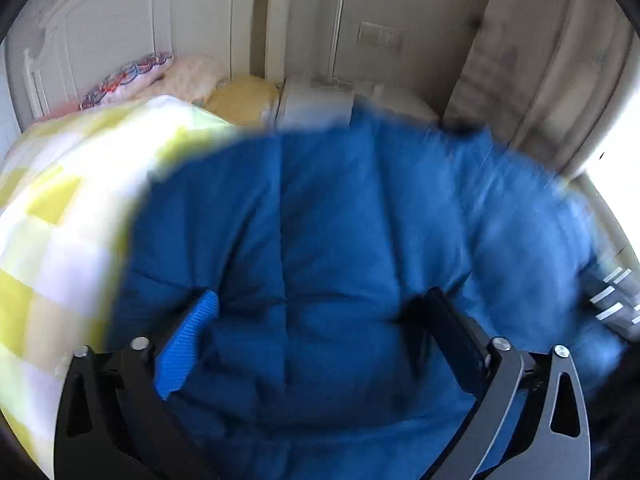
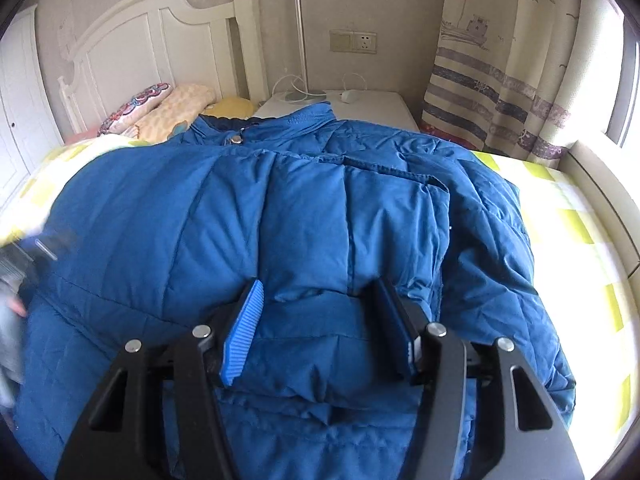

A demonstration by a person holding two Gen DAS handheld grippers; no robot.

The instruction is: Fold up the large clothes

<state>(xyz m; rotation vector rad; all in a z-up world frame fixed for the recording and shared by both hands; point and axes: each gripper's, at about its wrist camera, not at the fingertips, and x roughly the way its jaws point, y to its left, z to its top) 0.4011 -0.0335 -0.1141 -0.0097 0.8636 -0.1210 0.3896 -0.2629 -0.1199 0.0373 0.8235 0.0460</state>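
Blue padded jacket (image 2: 280, 208) spread flat on bed (image 2: 572, 216) for folding; left fingers (image 1: 320, 320) released wide; right fingers (image 2: 316, 320) half-parted, grasping nothing, low centre of frame.

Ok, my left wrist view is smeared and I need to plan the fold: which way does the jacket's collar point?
Observer: The collar lies at the far end, toward the headboard.
Operator: Is the right gripper holding anything?
Observer: The right gripper straddles a ridge of the jacket near its close edge; I cannot tell whether it pinches.
Operator: Any bed showing to the right?
Observer: Yes, checked bedspread lies uncovered right of the jacket.
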